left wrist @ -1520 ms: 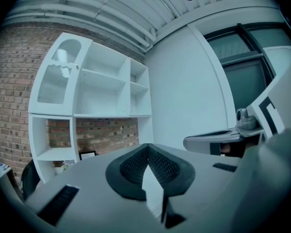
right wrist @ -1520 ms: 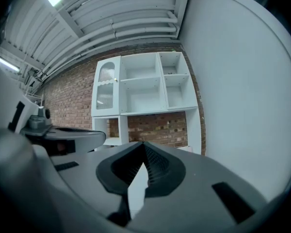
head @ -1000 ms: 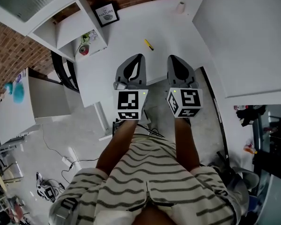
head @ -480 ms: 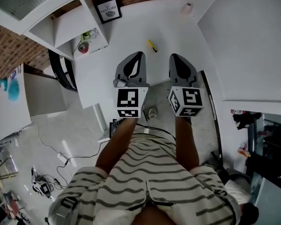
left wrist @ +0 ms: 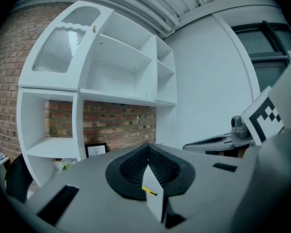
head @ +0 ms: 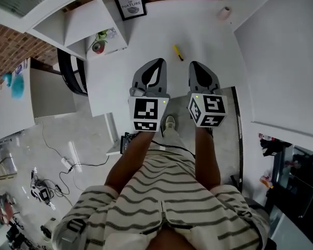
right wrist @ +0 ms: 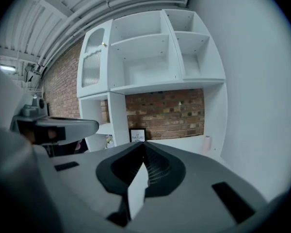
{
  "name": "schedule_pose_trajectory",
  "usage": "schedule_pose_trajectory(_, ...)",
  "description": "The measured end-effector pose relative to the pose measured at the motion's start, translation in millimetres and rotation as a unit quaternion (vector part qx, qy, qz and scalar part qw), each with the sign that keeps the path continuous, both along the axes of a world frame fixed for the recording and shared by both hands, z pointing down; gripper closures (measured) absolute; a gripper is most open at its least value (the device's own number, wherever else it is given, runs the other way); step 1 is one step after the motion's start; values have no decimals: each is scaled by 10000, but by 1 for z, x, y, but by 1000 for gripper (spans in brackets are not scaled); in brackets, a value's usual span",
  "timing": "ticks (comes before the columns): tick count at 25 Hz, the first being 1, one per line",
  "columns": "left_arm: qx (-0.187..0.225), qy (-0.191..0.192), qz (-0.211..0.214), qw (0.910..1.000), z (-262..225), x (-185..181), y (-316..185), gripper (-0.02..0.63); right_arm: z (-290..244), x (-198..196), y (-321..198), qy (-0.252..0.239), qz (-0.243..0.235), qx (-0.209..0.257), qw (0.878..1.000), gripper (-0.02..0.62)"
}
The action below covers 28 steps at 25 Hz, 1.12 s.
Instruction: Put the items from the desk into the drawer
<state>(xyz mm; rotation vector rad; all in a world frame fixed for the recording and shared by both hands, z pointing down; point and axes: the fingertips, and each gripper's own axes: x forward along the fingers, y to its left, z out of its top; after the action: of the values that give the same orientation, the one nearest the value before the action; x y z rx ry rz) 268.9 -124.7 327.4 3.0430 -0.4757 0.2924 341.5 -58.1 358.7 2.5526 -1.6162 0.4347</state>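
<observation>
Left gripper (head: 156, 64): jaws closed, tips meeting, nothing held; only a narrow wedge of daylight shows behind the tips in the left gripper view (left wrist: 147, 147)
Right gripper (head: 194, 65): jaws closed in the same way and empty (right wrist: 143, 145); held just right of the left gripper, both above the near edge of the desk
Yellow pen (head: 178, 52): lying flat on the desk, just beyond the two gripper tips and between them, touching neither; seen through the left jaw wedge (left wrist: 149, 191)
Desk (head: 203, 35): white top, running to the brick wall at the far side
Picture frame (head: 132, 7): upright at the far edge of the desk, against the wall
Pink roll (head: 225, 13): small, upright, at the far right corner of the desk
Shelf unit (head: 86, 22): white, far left of the desk; a small green plant (head: 99, 37) sits in a low compartment
</observation>
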Motion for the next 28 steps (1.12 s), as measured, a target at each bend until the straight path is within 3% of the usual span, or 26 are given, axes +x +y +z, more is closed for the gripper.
schedule_pose_trajectory(13, -284, -384, -331, 9983, 44, 8, -24, 601, 75, 28, -29, -489, -254, -798, 9953, 583)
schedule_pose_trajectory(28, -266, -775, -452, 9956, 80, 13, -28, 600, 166, 64, -63, -131, -570, -1883, 9804, 581)
